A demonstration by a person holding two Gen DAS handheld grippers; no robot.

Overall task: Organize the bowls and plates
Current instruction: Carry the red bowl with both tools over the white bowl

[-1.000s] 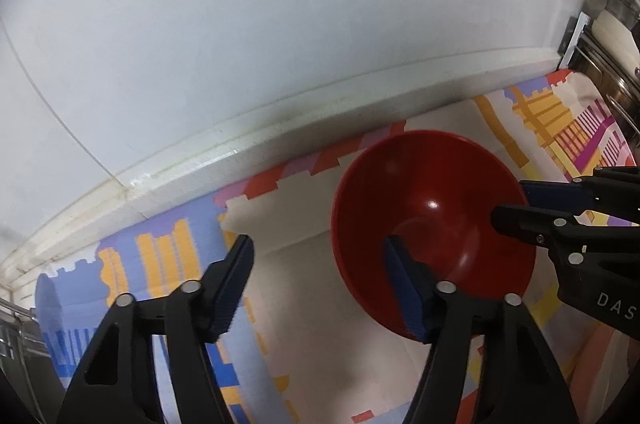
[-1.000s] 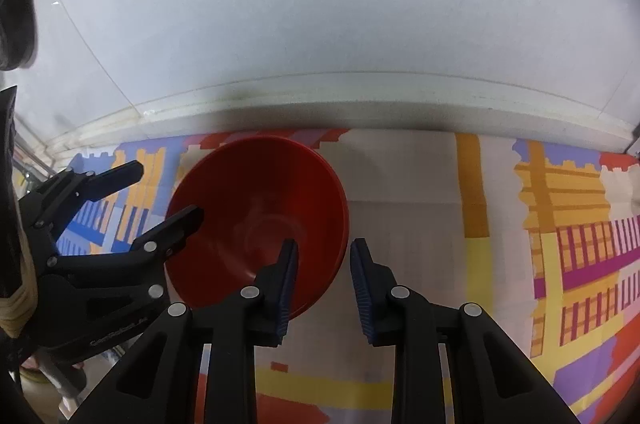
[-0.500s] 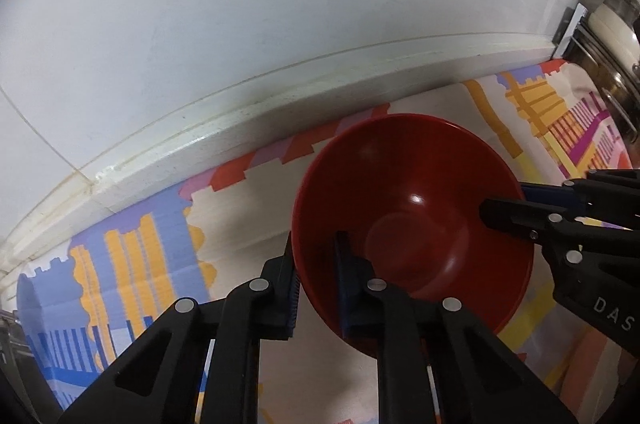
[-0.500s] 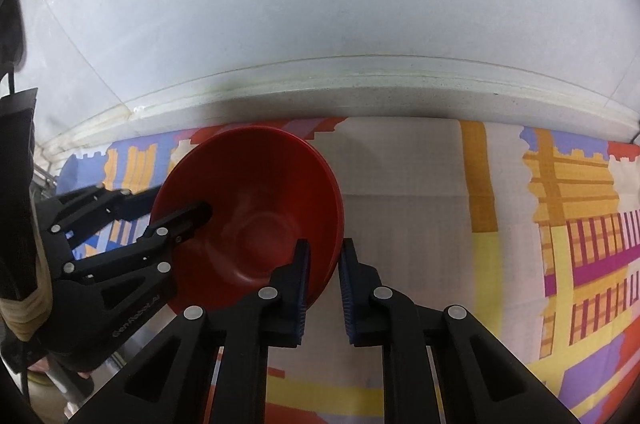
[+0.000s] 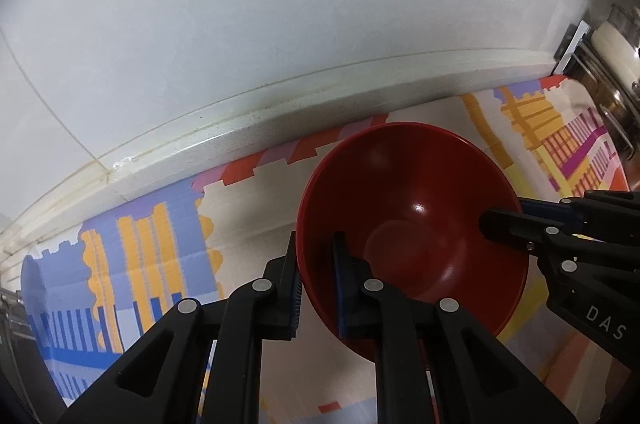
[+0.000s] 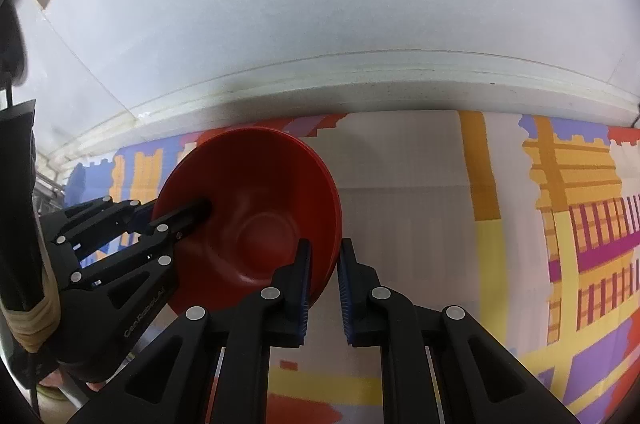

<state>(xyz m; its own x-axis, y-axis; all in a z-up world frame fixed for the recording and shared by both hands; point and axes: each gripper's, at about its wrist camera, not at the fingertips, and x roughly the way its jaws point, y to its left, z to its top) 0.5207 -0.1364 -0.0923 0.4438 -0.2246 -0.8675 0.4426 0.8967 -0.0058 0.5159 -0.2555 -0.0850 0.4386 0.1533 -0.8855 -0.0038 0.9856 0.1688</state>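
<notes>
Here, near the counter's [image 5: 240, 140] back edge, a red bowl [image 5: 412, 224] sits over a bright patterned mat [image 5: 132, 264] that covers the counter from its left end toward the right. The left gripper [image 5: 316, 284] has its jaws narrowed onto the bowl's left rim, one finger outside and one inside. The right gripper [image 6: 322, 284] pinches the opposite, right rim in the same way, its jaws clamped close on the red wall. Right of the bowl the mat [image 6: 560, 224] lies bare toward the counter's right end.
</notes>
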